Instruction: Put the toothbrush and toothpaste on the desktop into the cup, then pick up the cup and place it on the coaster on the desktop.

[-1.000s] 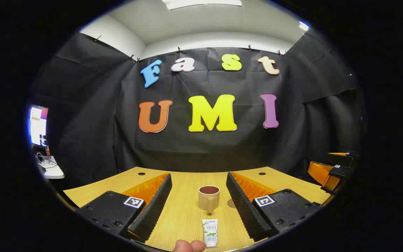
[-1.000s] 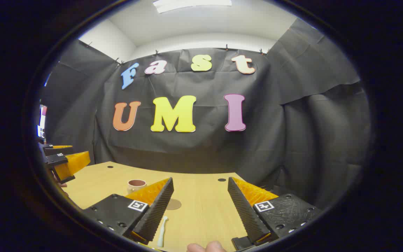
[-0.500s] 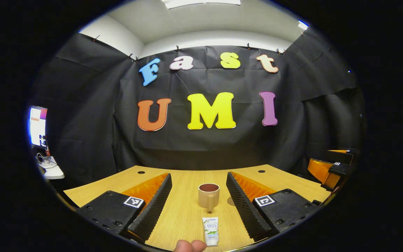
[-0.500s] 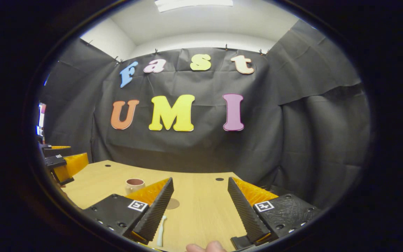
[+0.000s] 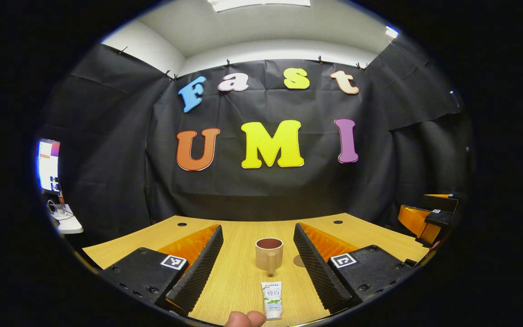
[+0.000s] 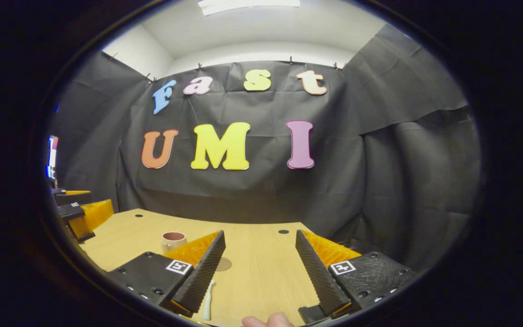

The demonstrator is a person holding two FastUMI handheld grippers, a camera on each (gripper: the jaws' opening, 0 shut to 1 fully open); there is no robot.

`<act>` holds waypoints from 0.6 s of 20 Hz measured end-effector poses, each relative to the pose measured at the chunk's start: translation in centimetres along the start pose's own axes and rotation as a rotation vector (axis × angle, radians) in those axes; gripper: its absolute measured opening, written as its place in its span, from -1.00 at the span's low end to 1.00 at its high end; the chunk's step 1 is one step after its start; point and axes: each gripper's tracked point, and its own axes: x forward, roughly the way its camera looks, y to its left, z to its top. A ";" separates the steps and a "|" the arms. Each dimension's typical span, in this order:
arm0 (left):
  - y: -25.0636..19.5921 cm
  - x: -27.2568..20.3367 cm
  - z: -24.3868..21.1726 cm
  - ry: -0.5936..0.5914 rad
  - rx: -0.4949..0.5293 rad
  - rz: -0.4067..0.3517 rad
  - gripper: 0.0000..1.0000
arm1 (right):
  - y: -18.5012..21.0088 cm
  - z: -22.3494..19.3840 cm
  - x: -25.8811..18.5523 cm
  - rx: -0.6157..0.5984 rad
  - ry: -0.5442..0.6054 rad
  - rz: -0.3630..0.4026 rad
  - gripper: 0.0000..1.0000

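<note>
Toothpaste (image 5: 272, 299): 1 tube, flat on desktop (image 5: 239, 277), dead ahead at 12 o'clock betw. fingers of left gripper (image 5: 257, 265), long axis on 12–6 line, wider end toward cup. Jaws wide, holding nothing.

Cup (image 5: 269, 254): 1, upright just beyond tube, handle facing 6; interior contents not discernible.

Coaster (image 5: 298, 260): 1, bare, at cup's 3 o'clock.

Toothbrush (image 6: 207, 299): 1, flat on desktop, at 7 o'clock under right gripper (image 6: 259, 268), long axis approx. 12–6. Jaws wide, empty.

Nearer tool, as judged: left for tube, right for brush.
</note>
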 end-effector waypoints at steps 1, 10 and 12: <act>-0.1 0.0 0.0 0.001 -0.001 -0.004 0.97 | 0.0 -0.1 0.0 -0.004 -0.001 -0.002 0.89; 0.0 -0.1 -0.4 0.024 0.002 -0.007 0.98 | 0.2 -0.5 -0.1 -0.012 0.011 0.007 0.89; 0.0 -0.1 -0.4 0.031 0.002 -0.005 0.98 | 0.2 -0.7 -0.1 -0.006 0.016 0.006 0.92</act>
